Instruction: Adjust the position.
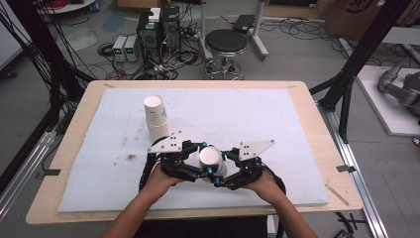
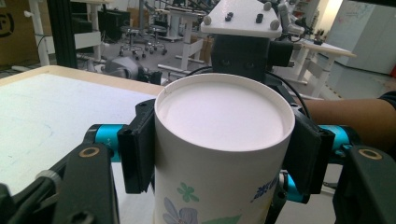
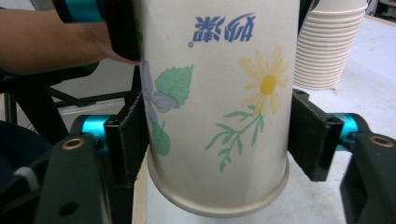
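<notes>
Upside-down cup (image 1: 212, 159) held off the worktop (image 1: 297, 106) near its front edge, between both hand-held grippers; stack (image 1: 157, 119) of cups standing well apart at back left. Left hand-held gripper (image 2: 219, 154) clenched on the cup just under its closed base, pads pressing both sides of the wall. Right hand-held gripper (image 3: 219, 140) lower on the same cup, near the rolled rim; left pad touching the wall, right pad seeming to stand just clear, so probably not yet gripping. Risks from here: thin paper wall likely to dent or buckle under two squeezes from opposite directions; cup liable to tilt or twist if one side pulls before the other lets go; slip possible on the tapered wall, since the right pads sit where the cup widens; drop to the worktop if the left lets go before the right bites. Pose: both forearms in from the front edge, hands close together, grippers angled inward nose to nose, roughly level, grey plates upward, cables trailing back beside the wrists
</notes>
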Demonstrator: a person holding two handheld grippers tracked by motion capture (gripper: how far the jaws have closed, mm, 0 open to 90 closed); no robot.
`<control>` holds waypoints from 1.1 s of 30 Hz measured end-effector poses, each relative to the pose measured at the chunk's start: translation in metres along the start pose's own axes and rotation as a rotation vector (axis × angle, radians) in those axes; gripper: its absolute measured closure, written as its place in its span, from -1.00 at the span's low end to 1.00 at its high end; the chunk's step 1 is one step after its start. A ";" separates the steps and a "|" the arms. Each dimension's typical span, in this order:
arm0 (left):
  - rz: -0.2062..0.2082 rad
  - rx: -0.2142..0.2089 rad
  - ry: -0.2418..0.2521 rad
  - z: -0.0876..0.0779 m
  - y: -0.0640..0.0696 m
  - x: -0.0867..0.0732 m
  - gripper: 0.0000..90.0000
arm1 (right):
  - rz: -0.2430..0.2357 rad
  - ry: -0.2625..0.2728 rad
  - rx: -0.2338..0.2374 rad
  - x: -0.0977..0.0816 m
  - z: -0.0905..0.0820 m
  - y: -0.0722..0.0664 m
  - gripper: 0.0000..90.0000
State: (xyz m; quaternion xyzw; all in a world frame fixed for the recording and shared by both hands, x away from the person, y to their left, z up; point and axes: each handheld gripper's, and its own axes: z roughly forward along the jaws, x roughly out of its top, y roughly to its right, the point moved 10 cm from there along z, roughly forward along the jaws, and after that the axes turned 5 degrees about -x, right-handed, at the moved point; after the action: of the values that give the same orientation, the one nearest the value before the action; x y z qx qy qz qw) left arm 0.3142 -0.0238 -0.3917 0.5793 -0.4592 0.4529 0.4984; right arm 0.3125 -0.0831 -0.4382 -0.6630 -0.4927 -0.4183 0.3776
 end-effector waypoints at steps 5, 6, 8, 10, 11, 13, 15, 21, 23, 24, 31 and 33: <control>-0.006 0.052 -0.054 0.001 -0.004 -0.003 -0.67 | -0.002 -0.031 -0.002 -0.003 -0.001 0.001 -0.31; -0.006 0.052 -0.054 0.001 -0.004 -0.003 -0.67 | -0.002 -0.031 -0.002 -0.003 -0.001 0.001 -0.31; 0.004 0.050 -0.085 -0.001 -0.004 -0.003 -0.67 | -0.016 -0.056 -0.016 -0.004 -0.003 0.003 -0.31; 0.002 0.054 -0.112 -0.004 -0.005 -0.003 -0.67 | -0.025 -0.074 -0.025 -0.005 -0.005 0.005 -0.31; 0.006 0.051 -0.130 -0.005 -0.006 -0.003 -0.67 | -0.034 -0.094 -0.035 -0.007 -0.005 0.006 -0.31; 0.003 0.044 -0.141 -0.006 -0.006 -0.003 -0.67 | -0.049 -0.122 -0.047 -0.009 -0.005 0.007 -0.31; 0.006 0.030 -0.177 -0.009 -0.005 -0.002 -0.67 | -0.091 -0.191 -0.055 -0.011 -0.007 0.008 -0.31; 0.023 0.027 -0.252 -0.011 -0.005 -0.004 -0.67 | -0.131 -0.274 -0.051 -0.013 -0.010 0.008 -0.31; 0.029 0.020 -0.276 -0.011 -0.004 -0.005 -0.67 | -0.143 -0.298 -0.040 -0.014 -0.012 0.007 -0.31; 0.024 0.017 -0.283 -0.011 -0.003 -0.006 -0.67 | -0.147 -0.308 -0.042 -0.014 -0.013 0.008 -0.31; 0.024 -0.015 -0.353 -0.005 0.000 -0.014 -0.65 | -0.182 -0.406 -0.042 -0.018 -0.017 0.008 -0.31; 0.026 -0.023 -0.368 -0.002 0.001 -0.017 -0.64 | -0.203 -0.456 -0.042 -0.018 -0.017 0.008 -0.31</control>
State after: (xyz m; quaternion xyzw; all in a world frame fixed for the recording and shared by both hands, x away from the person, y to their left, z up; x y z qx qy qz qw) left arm 0.3101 -0.0203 -0.4076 0.6407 -0.5552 0.3402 0.4068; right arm 0.3138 -0.1068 -0.4494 -0.6951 -0.6206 -0.3036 0.1990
